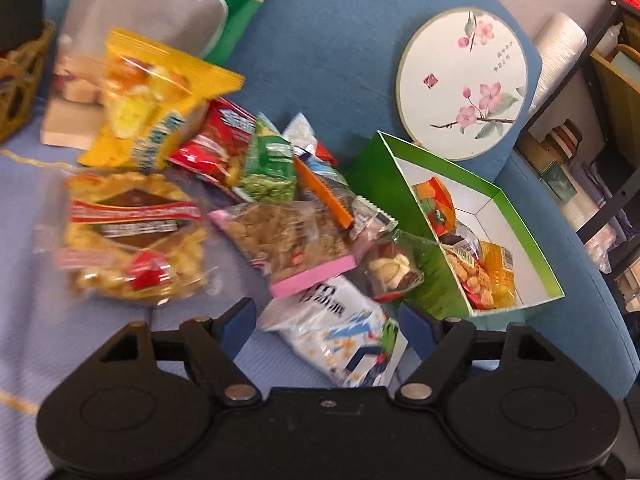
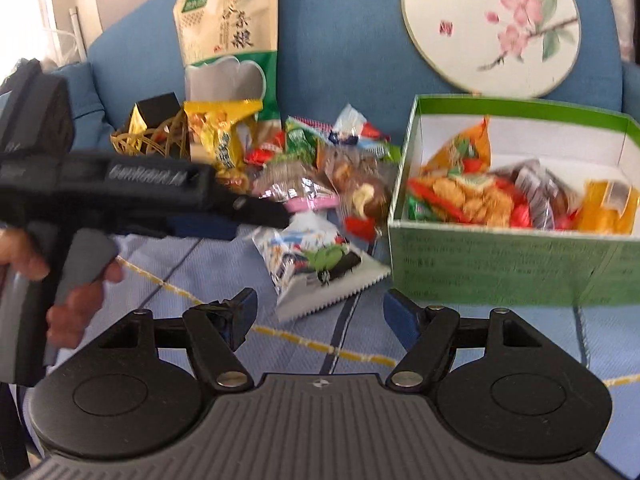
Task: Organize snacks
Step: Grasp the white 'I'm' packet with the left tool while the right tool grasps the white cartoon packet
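A pile of snack packets lies on the blue striped cloth. A green box with a few snacks inside stands at the right; it also shows in the right wrist view. My left gripper is open, just above a white and blue packet at the near edge of the pile. In the right wrist view the left gripper reaches in from the left over the pile. My right gripper is open and empty, low over the cloth, near the white packet.
A round floral fan leans on the blue sofa back. A large green and beige bag stands behind the pile. A woven gold basket sits at the left. Shelves stand at the far right.
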